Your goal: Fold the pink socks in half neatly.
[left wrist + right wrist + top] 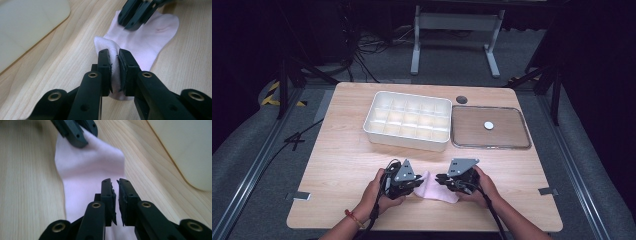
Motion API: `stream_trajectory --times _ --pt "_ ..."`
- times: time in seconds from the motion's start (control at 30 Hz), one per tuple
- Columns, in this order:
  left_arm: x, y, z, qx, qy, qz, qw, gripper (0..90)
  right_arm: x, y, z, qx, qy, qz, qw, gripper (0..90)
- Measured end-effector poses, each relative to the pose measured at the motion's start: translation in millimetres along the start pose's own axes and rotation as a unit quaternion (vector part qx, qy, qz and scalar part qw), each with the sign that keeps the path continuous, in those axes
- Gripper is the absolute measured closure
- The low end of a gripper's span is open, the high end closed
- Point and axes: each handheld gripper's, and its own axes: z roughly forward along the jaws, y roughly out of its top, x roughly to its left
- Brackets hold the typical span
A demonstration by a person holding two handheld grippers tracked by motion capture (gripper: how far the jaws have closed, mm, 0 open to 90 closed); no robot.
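The left gripper (416, 183) rests low over the wooden table (337, 165), near its front edge. In the left gripper view its fingers (103, 67) are clamped on a raised fold of the pink sock (147, 40), and the cloth bulges up between the pads. The rest of the sock lies flat on the table beyond the fingertips, stretching toward the right gripper (441, 178).

The right gripper sits just beside the left one, over the other end of the sock. In the right gripper view its fingers (108, 192) stand almost together with a narrow slit between them; no cloth shows in that slit (the sock passes underneath, flat on the table).

Beyond both sets of fingers, well apart from the sock, stands a white compartment tray (374, 131) divided into a grid of cells; every visible cell looks bare. To its right, touching or just beside it, lies a clear flat lid (517, 145) with a small white disc (488, 125) at its middle. A dark round cap (461, 99) lies on the table behind the lid's near corner.
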Motion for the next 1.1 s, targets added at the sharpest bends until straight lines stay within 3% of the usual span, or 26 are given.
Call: stream_trajectory --times 0.17,0.23,0.33,0.43,0.6,0.9,1.0,1.1 --pt "-1.4 4.3 2.6 0.006 0.004 0.009 0.9999 80.5 -4.9 -13.5 -17.3 0.026 -0.003 0.000 0.9997 79.0" --pt "-2.2 6.7 3.6 0.008 0.007 0.013 0.9999 80.4 -8.9 -16.6 -19.6 0.039 -0.011 -0.004 0.9992 78.3" --pt "-2.8 9.5 5.5 0.013 0.011 0.019 0.9997 80.5 -17.0 -21.7 -20.4 0.039 0.000 0.023 0.9990 78.1" --pt "-4.2 14.7 8.0 0.021 0.009 0.024 0.9995 80.8 -17.3 -24.1 -15.6 0.056 0.001 0.017 0.9983 75.3" --pt "-7.4 24.7 10.6 0.017 0.000 0.035 0.9992 80.8 -21.3 -27.0 -12.3 0.051 0.012 0.030 0.9982 76.8" --pt "-9.9 37.8 25.8 0.023 -0.004 0.041 0.9989 80.6 -21.8 -28.5 -11.3 0.046 0.008 0.035 0.9983 77.2" --pt "-9.6 40.6 28.5 0.027 -0.003 0.042 0.9987 80.6 -20.7 -27.7 -15.4 0.049 -0.004 0.029 0.9984 73.2" --pt "-8.7 43.5 28.6 0.022 -0.006 0.035 0.9991 80.5 -21.8 -28.6 -22.2 0.043 -0.008 0.041 0.9982 67.6"
